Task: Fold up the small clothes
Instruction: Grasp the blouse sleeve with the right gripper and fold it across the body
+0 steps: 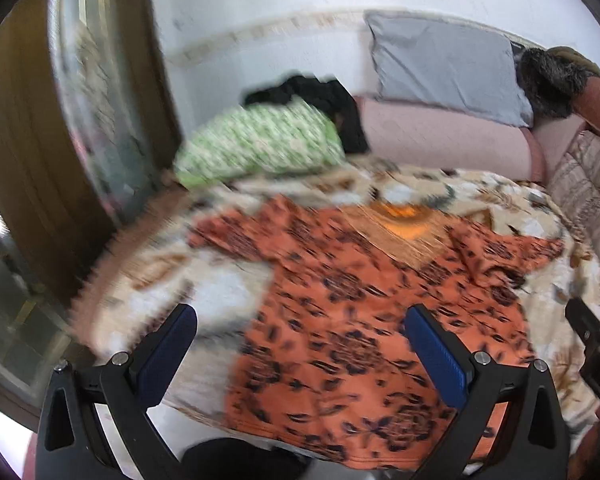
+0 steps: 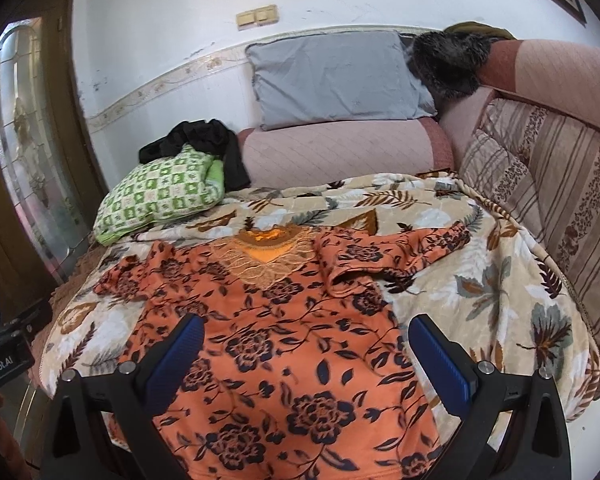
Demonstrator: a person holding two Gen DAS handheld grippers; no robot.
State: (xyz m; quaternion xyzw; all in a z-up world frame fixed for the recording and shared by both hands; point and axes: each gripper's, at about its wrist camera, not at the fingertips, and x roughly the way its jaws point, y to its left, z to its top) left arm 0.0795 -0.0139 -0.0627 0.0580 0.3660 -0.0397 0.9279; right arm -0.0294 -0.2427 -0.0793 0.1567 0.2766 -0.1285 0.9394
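Note:
An orange top with a dark flower print point(image 2: 284, 336) lies spread flat on a floral blanket point(image 2: 480, 280), neckline away from me, both short sleeves out to the sides. It also shows in the left wrist view point(image 1: 340, 312), blurred. My left gripper point(image 1: 300, 324) is open and empty above the top's lower left part. My right gripper point(image 2: 306, 334) is open and empty above the top's lower middle. The right gripper's body shows at the right edge of the left wrist view point(image 1: 596, 344).
A green checked pillow point(image 2: 160, 196) with dark clothes point(image 2: 204, 140) on it lies at the blanket's far left. A grey pillow point(image 2: 336, 80) leans on the wall. A striped sofa cushion point(image 2: 548, 184) runs along the right. A wooden glass door point(image 1: 80, 120) stands at the left.

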